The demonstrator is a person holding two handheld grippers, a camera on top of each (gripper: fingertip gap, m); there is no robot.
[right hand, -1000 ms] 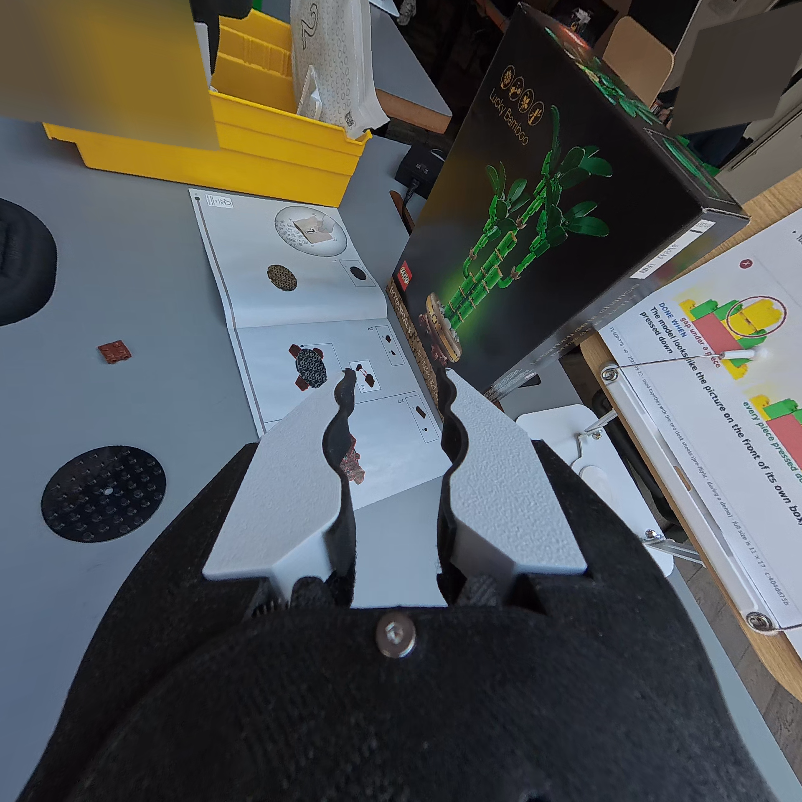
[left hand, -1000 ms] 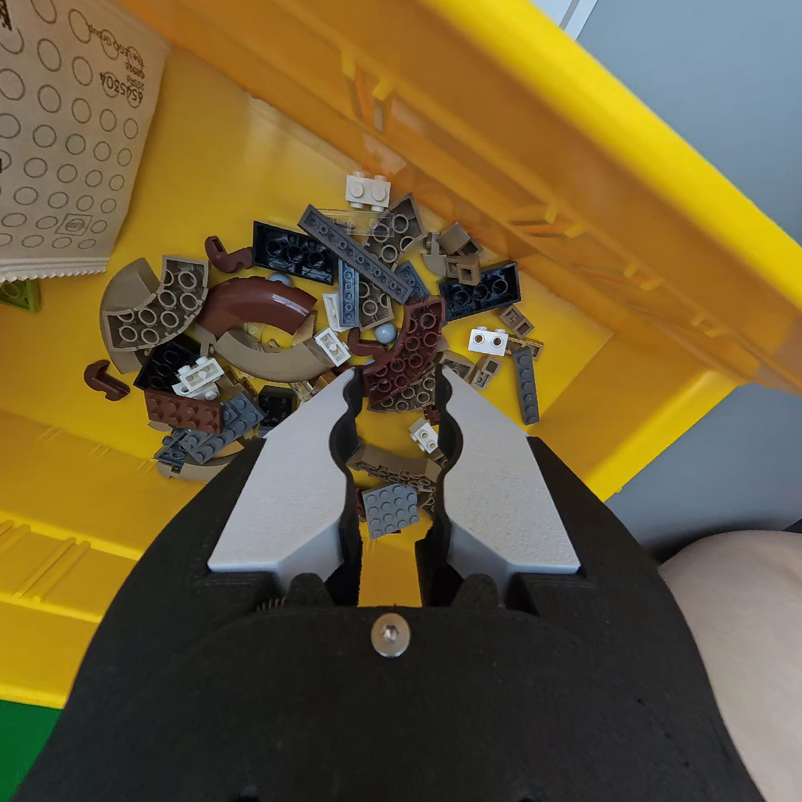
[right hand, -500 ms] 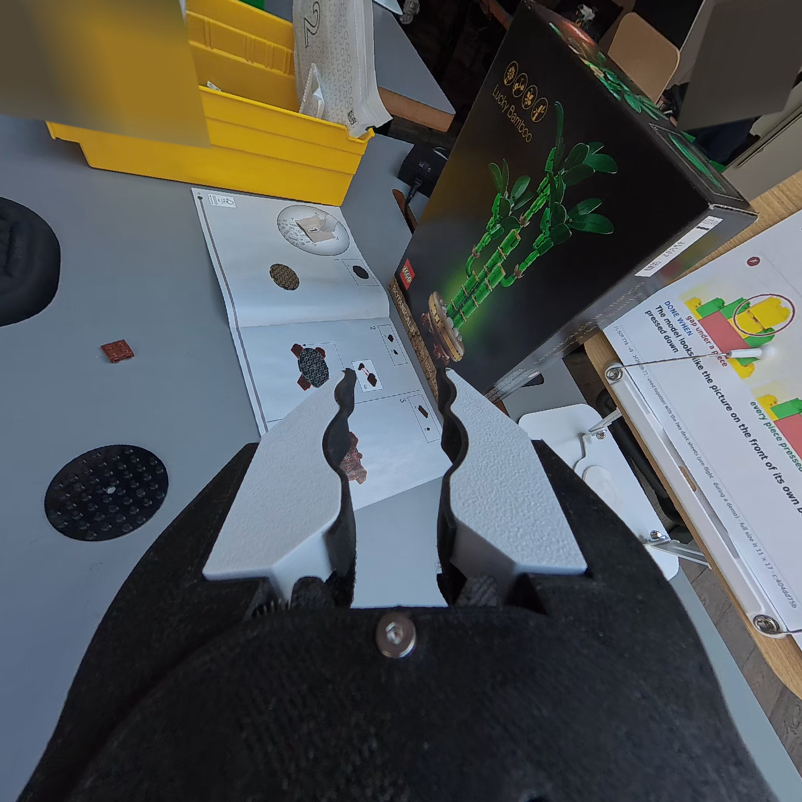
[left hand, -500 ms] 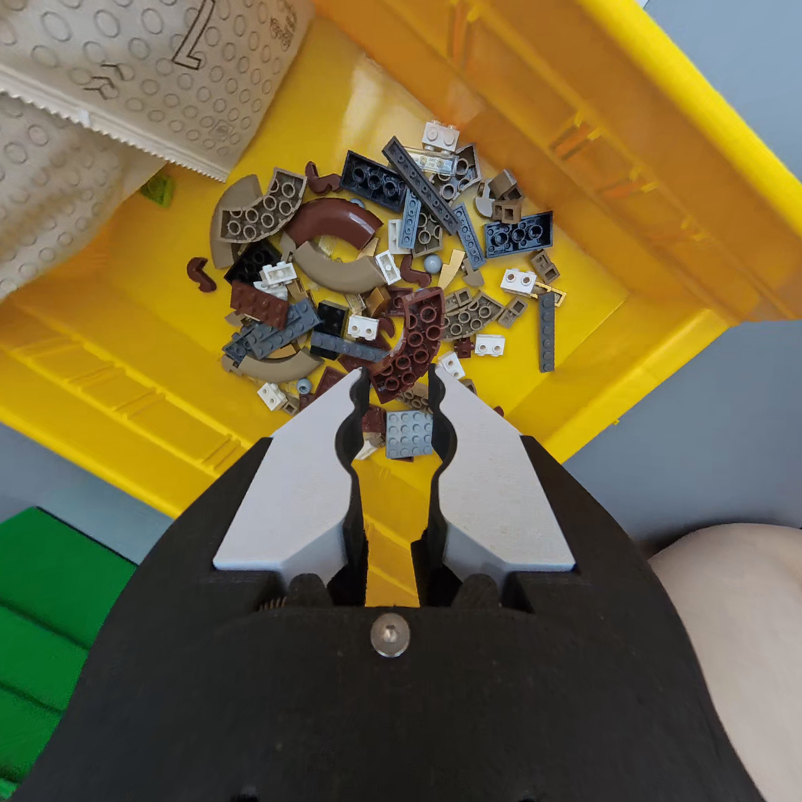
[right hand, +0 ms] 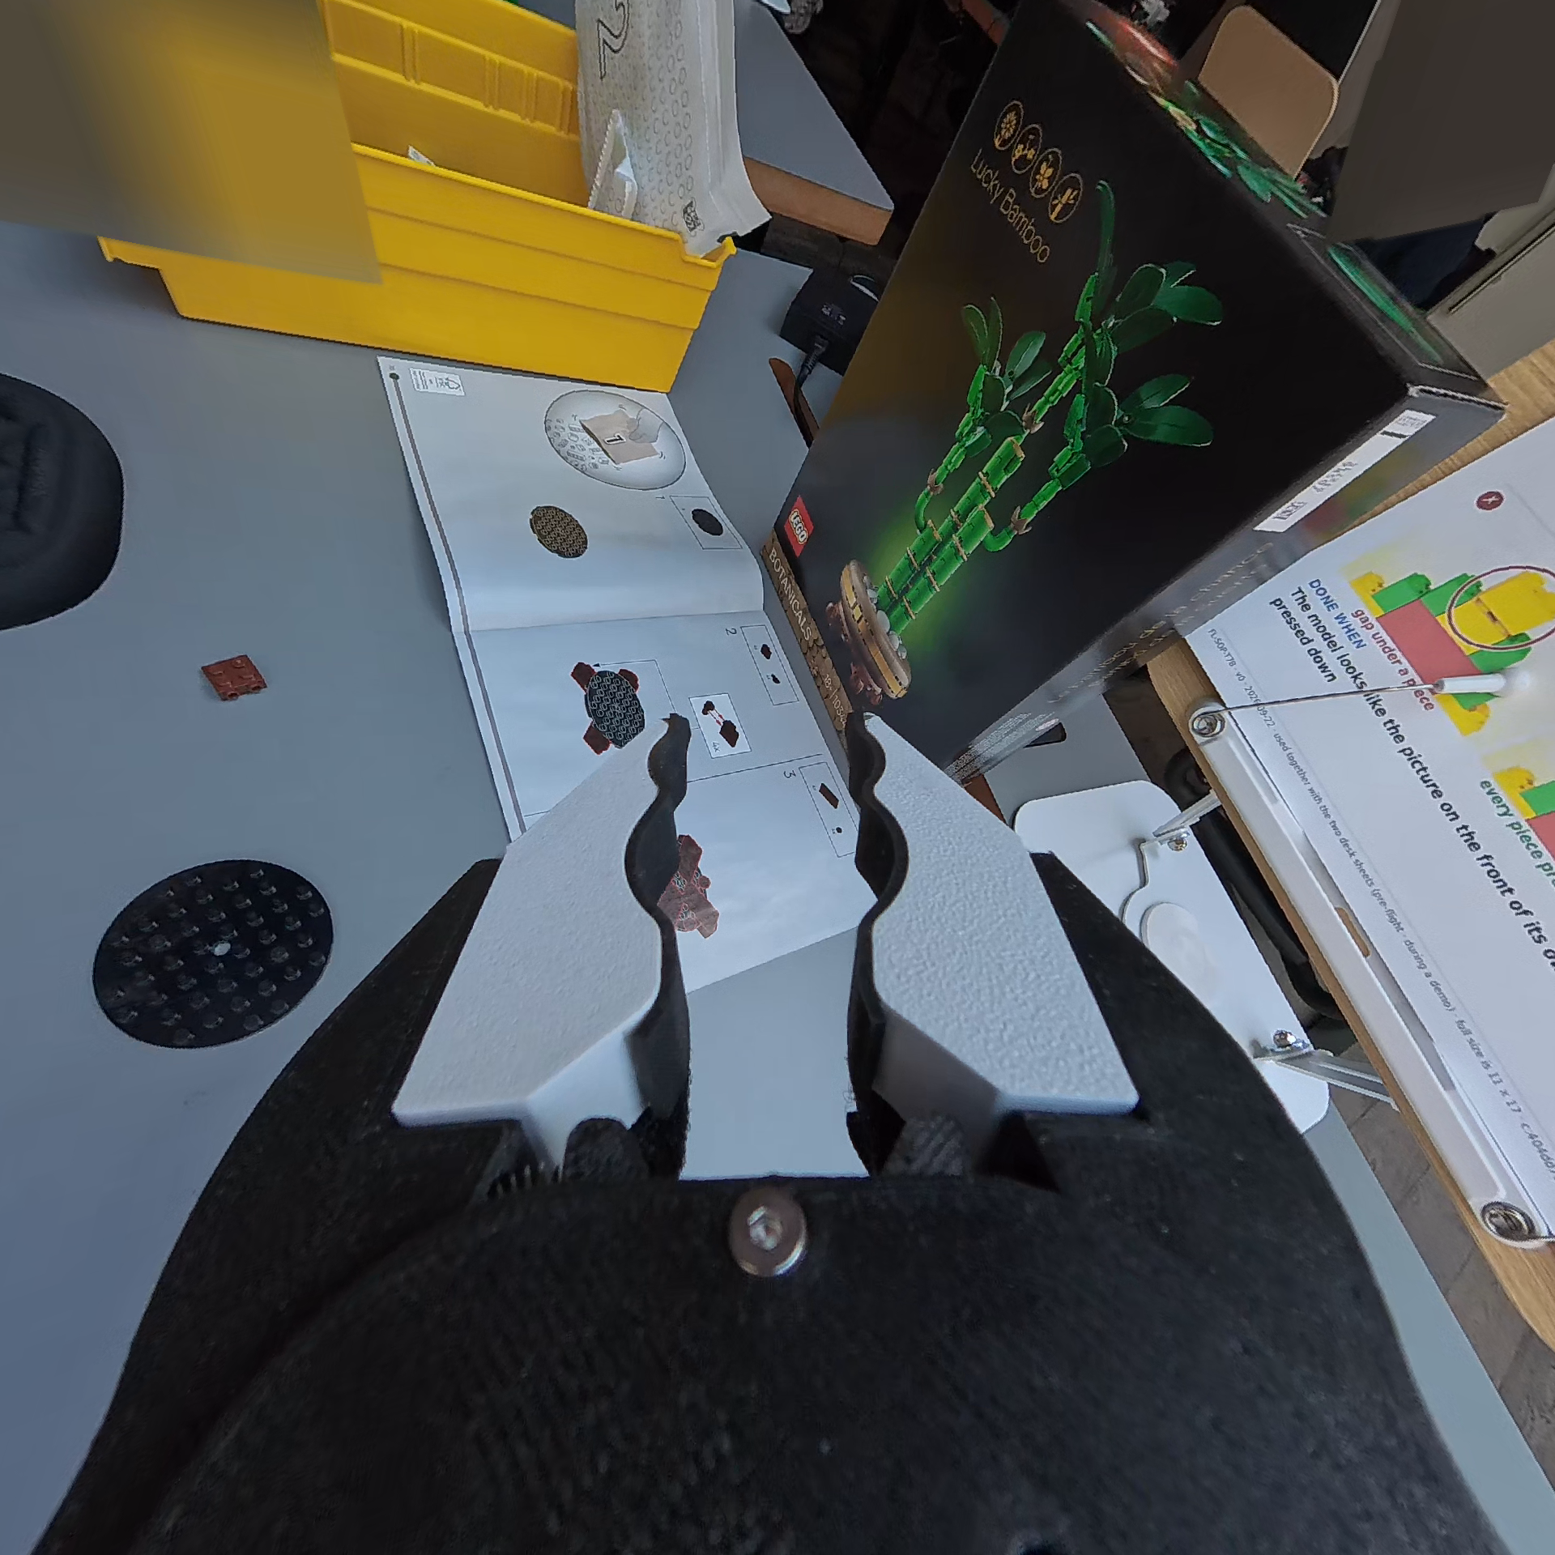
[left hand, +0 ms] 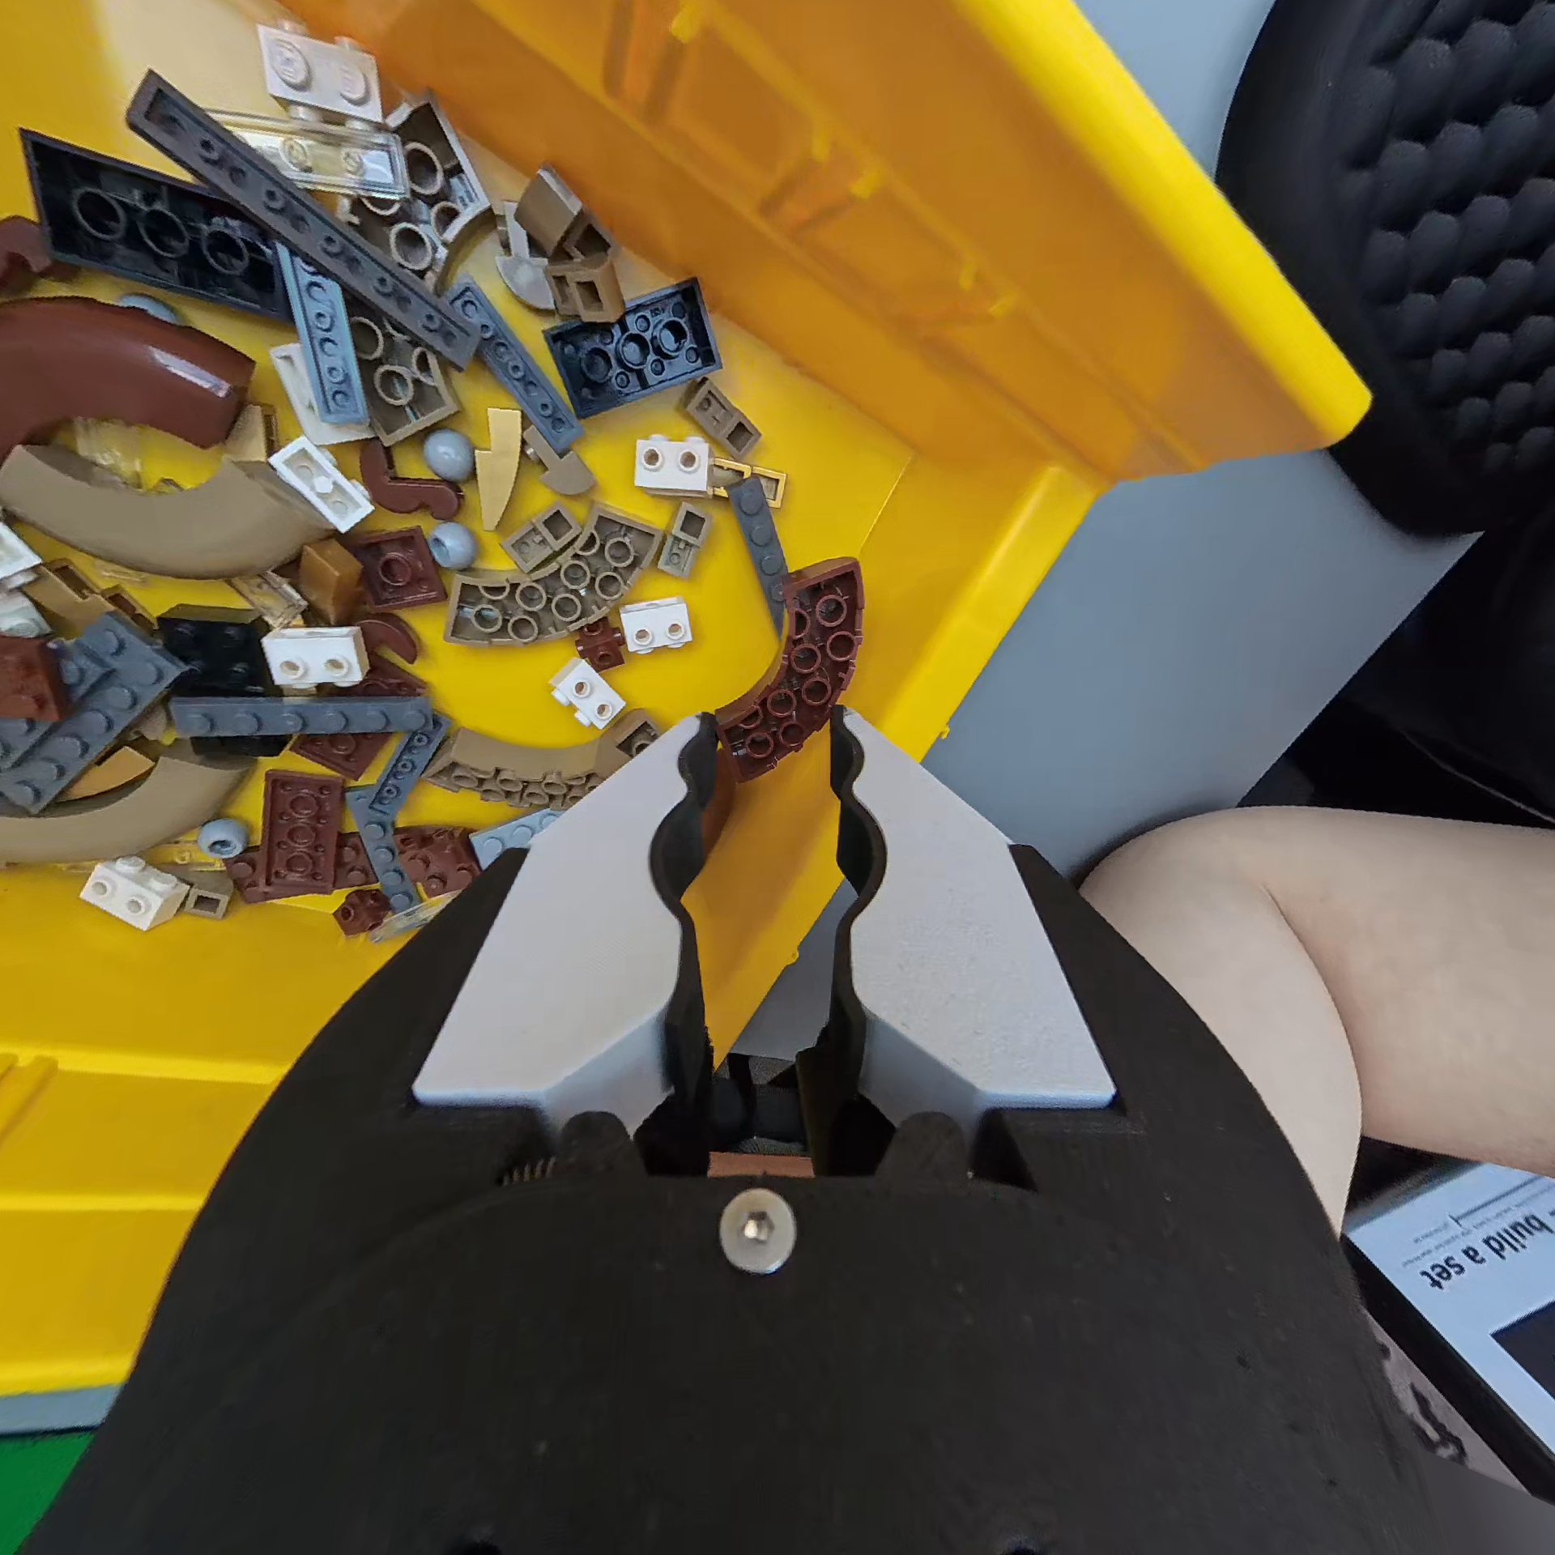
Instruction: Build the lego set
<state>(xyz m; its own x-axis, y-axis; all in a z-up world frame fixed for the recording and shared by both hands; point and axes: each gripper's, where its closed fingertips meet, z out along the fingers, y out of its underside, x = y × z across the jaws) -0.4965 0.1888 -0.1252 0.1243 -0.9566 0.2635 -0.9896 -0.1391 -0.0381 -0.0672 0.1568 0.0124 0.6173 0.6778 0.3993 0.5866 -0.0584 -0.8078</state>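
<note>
- The left tongs [left hand: 770, 725] grip the near end of a curved brown plate [left hand: 795, 669], underside up, between the fingertips; the jaws stand only as far apart as the plate's width.
- The plate's long axis runs up and away from the tips, bowing to the right, so most of it sticks out past the fingers over the bin's corner (a shallow hold, by my reckoning, which a knock on the bin wall could twist).
- The rest of the loose pieces [left hand: 353, 538] lie left of the tongs on the floor of the yellow bin [left hand: 968, 278]: tan arcs, grey strips, black plates, small white bricks.
- Right of the bin is grey table [left hand: 1178, 673], a black dimpled pad and a person's bare forearm.
- The right tongs [right hand: 761, 728] hold nothing, jaws parted, hovering above the open booklet [right hand: 589, 589].
- The round black base [right hand: 213, 952] lies flat on the table [right hand: 252, 522], well left of the right tongs, studs up; a small brown plate [right hand: 234, 677] sits apart beyond it.
- I judge the left tongs the ones to carry the curved plate to the base, since they already have it; its curve would need turning to follow the base's rim.
- Farther out: the set's box [right hand: 1094, 421] leaning upright beyond the booklet, a paper bag in the bin, and a printed sheet clipped on a board at right.
</note>
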